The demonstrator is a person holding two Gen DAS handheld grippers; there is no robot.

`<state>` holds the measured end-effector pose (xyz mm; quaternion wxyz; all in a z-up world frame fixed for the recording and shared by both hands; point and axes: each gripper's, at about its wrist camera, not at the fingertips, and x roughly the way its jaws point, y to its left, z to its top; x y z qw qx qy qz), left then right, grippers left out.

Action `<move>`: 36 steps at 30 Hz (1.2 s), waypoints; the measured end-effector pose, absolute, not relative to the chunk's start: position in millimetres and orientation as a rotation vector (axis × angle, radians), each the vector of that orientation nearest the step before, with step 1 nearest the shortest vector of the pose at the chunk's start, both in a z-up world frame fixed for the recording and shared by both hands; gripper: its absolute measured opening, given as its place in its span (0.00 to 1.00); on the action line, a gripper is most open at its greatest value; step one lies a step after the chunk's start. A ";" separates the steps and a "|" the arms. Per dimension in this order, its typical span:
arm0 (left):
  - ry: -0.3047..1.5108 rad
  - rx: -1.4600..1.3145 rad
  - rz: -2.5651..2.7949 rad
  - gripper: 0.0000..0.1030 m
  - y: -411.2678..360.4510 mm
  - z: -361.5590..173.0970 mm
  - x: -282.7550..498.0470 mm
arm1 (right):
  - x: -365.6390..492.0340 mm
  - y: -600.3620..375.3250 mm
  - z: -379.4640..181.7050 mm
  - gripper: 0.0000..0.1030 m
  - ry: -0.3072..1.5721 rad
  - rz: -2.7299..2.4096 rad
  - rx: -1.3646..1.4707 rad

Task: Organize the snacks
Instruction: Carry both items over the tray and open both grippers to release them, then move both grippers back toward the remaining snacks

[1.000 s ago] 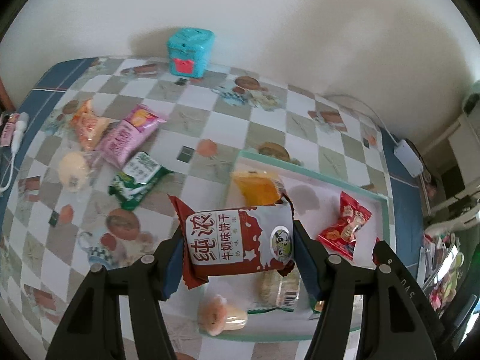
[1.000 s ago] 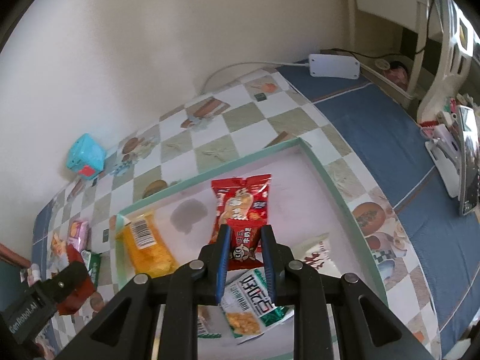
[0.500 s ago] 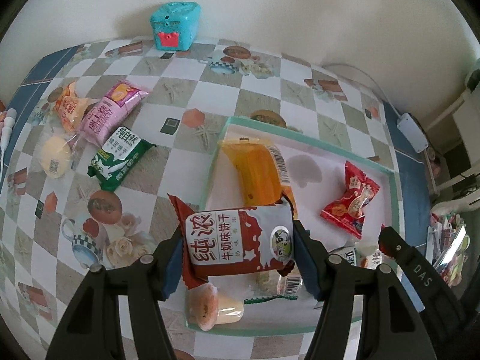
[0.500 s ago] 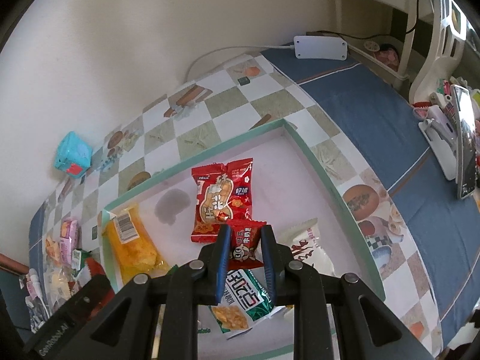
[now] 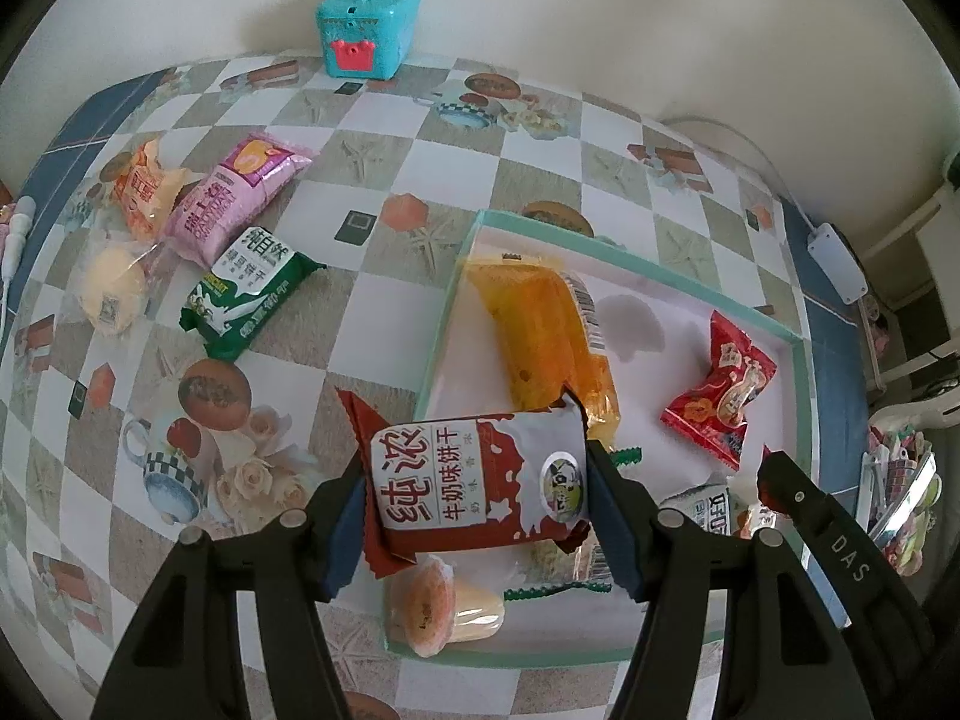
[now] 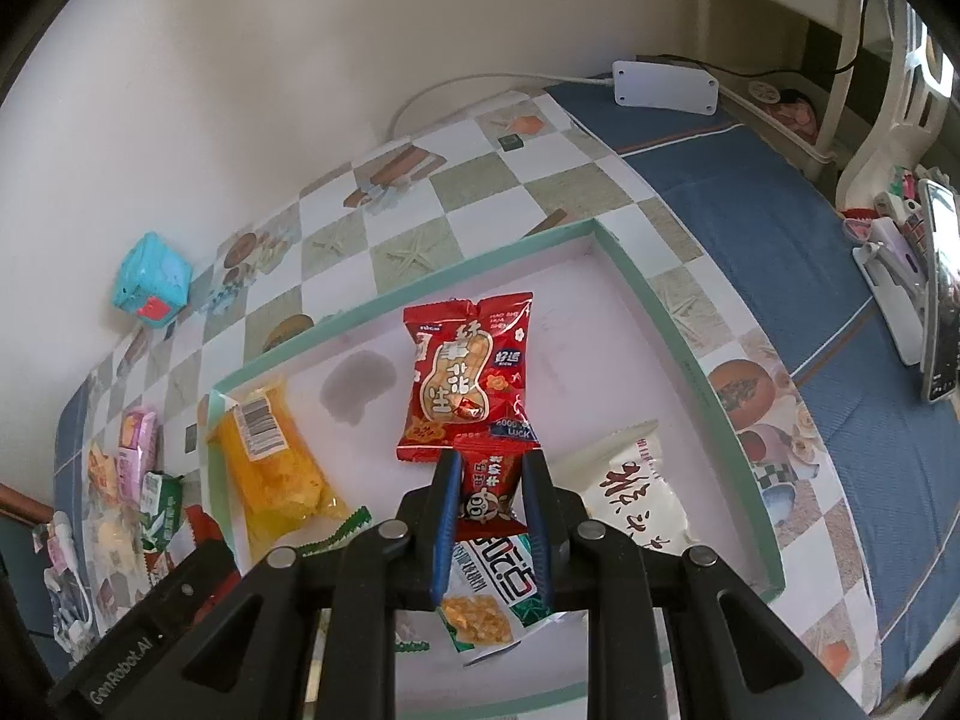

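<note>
Left wrist view: left gripper (image 5: pixel 477 489) is clamping a red-and-white biscuit packet (image 5: pixel 474 489) crosswise between its blue pads, low centre of frame, over the near-left corner of the green-rimmed tray (image 5: pixel 447 312). Jaws are partly apart, pressed on the packet's two ends.

Lying in the tray: an orange packet (image 5: pixel 543 342) at frame centre, a red peanut packet (image 5: pixel 723 390) at centre right, and a jelly cup (image 5: pixel 441 606) at bottom centre, under the held packet.

Lying on the checkered tablecloth (image 5: pixel 372 138) in the left half of the frame, outside the tray: a pink packet (image 5: pixel 237 201), a green packet (image 5: pixel 249 288), an orange-print packet (image 5: pixel 141 195) and a round bun in clear wrap (image 5: pixel 111 291). A teal box (image 5: pixel 366 30) is sitting at top centre against the wall.

Right wrist view: right gripper (image 6: pixel 492 495) is pinching a small red packet (image 6: pixel 489 486) at lower centre, jaws nearly together on it, above the tray interior. Just beyond it the red peanut packet is lying flat; a white packet (image 6: pixel 630 492) is lying just right of the gripper, and a green-and-white packet (image 6: pixel 495 594) is lying beneath the fingers.
</note>
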<state>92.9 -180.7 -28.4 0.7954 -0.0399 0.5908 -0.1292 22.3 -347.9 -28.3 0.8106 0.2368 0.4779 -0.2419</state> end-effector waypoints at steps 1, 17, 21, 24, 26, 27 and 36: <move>1.271 -0.083 -0.278 0.65 -181.1 -29.1 92.5 | 23.1 -347.2 -29.1 0.22 1.025 -0.515 0.504; 1.271 -0.061 -0.287 0.66 -184.9 -30.4 88.7 | 25.7 -344.1 -32.3 0.22 1.052 -0.513 0.494; 1.263 -0.068 -0.286 0.73 -183.1 -27.9 88.5 | 26.4 -343.2 -31.2 0.22 1.053 -0.512 0.488; 1.258 -0.077 -0.286 0.74 -181.0 -26.0 88.6 | 27.1 -343.0 -31.6 0.27 1.056 -0.515 0.482; 1.256 -0.081 -0.282 0.74 -180.0 -25.2 88.7 | 27.3 -342.7 -31.7 0.40 1.058 -0.520 0.478; 1.256 -0.085 -0.279 0.74 -178.8 -24.8 88.9 | 27.1 -342.7 -31.2 0.54 1.056 -0.525 0.475; 1.231 -0.119 -0.244 0.82 -164.5 -20.8 92.4 | 27.7 -341.3 -28.1 0.77 1.042 -0.527 0.449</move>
